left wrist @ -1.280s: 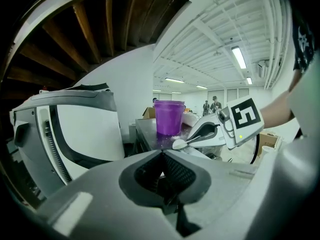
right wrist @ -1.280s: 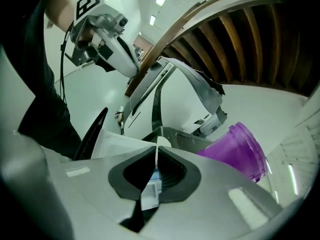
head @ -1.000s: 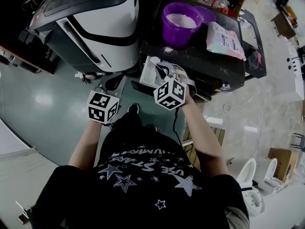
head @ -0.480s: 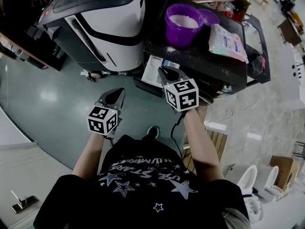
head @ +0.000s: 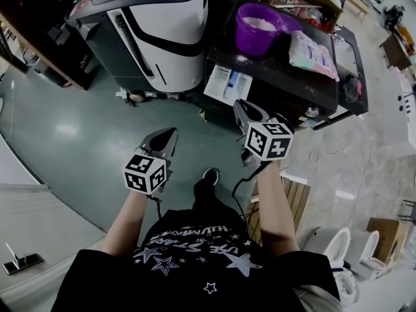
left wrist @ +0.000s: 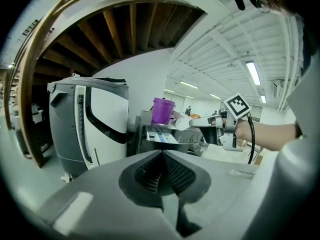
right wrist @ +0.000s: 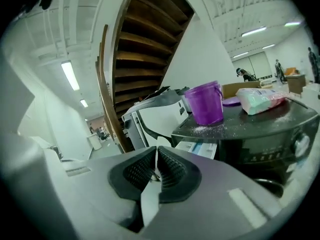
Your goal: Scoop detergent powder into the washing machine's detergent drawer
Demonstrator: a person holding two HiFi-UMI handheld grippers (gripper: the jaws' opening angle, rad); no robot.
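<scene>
**Scoop pinched, drawer open**

In the head view the right gripper point(head: 241, 106) hovers over the floor. The open detergent drawer point(head: 227, 84) lies near its tips, at 11 o'clock. Its own view shows the jaws pressed onto the thin handle of a white scoop point(right wrist: 149, 200). The left gripper view shows the scoop's bowl sticking out past the tips. The left gripper point(head: 169, 135) is at 8 o'clock from the right one, well apart from it. Its jaws are pressed together with nothing between them. The purple tub point(head: 259, 26) of powder stands on the washing machine point(head: 289, 78), at 12 o'clock from the drawer. A detergent bag point(head: 313, 49) lies at the tub's 4 o'clock.
</scene>
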